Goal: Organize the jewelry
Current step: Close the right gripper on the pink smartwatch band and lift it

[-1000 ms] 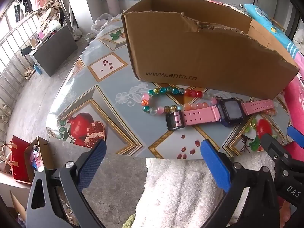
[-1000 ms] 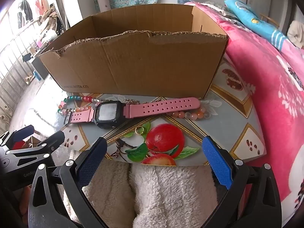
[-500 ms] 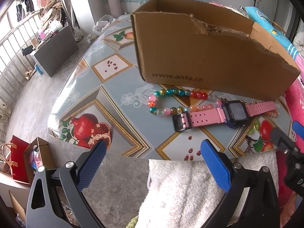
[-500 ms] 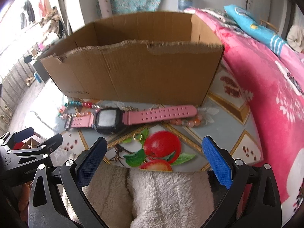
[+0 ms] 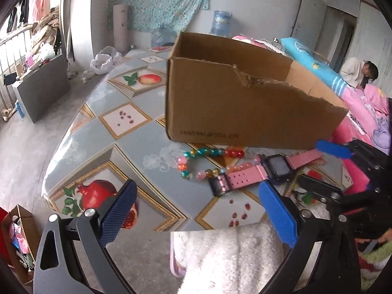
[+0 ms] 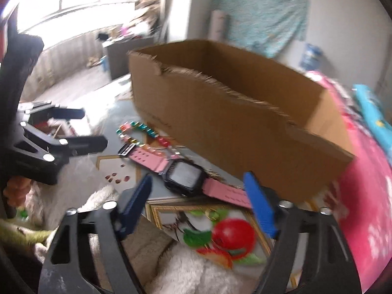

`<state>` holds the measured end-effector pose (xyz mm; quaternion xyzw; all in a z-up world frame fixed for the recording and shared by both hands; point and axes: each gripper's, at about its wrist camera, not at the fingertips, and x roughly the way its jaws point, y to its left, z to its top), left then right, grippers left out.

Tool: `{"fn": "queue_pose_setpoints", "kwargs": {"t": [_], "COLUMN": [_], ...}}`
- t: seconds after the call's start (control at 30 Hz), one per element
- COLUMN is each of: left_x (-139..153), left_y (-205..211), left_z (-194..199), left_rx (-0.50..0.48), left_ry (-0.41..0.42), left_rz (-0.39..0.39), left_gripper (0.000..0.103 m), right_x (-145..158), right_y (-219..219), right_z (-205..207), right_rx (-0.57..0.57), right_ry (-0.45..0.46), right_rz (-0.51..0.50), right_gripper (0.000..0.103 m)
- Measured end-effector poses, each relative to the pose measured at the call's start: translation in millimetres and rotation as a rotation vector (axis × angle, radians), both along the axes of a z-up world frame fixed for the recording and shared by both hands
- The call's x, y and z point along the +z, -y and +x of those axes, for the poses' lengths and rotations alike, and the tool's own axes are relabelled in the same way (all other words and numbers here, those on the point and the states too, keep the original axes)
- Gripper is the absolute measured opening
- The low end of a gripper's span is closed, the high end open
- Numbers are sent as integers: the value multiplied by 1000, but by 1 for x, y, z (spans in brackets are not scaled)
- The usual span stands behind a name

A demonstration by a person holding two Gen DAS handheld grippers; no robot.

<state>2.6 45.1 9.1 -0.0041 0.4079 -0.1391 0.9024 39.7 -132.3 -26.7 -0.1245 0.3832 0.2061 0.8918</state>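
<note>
A pink-strapped watch (image 6: 186, 176) with a black face lies on the table in front of a torn cardboard box (image 6: 245, 122). A colourful bead bracelet (image 5: 203, 161) lies by the watch's (image 5: 276, 169) buckle end, close to the box (image 5: 245, 112). My right gripper (image 6: 198, 181) is rolled and hovers low over the watch. Its jaws are closing with the watch face between them, and the blue pads are not touching it. My left gripper (image 5: 196, 191) stands open near the table's front edge, short of the bracelet, with nothing between its fingers. The right wrist view is blurred.
The table (image 5: 110, 122) has a glossy fruit-patterned cover. White fluffy fabric (image 5: 232, 252) lies under both grippers at the front edge. A pink blanket (image 6: 367, 208) borders the table's right side. A person (image 5: 360, 73) sits far back on the right.
My right gripper has rolled, come in over the watch, and its jaws have narrowed. The left gripper has tipped upward a little, so more of the room shows. Watch and bracelet have not moved.
</note>
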Motion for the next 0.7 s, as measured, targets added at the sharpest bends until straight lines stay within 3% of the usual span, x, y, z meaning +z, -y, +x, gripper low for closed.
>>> {"fn": "queue_pose_setpoints", "kwargs": {"t": [0.17,0.37,0.57,0.7], "left_x": [-9,-13,-20,-25], "left_y": [0,23,52,69], "left_z": [2,-10,-9,-6], "left_rx": [-41,-152,-318,-421], "left_ry": [18,111,125,133], "left_rz": [-11,83,191,259], "left_gripper": [97,96,61,52], "right_x": [-19,-30,-26,-22], "right_y": [-14,-16,-10,2], "right_z": [18,28,40,54], "right_rx": [125,224,275,287], "right_ry": [-49,-86,-136,-214], "right_rz": [-80,-149,-127,-48], "right_gripper": [54,54,51,50]}}
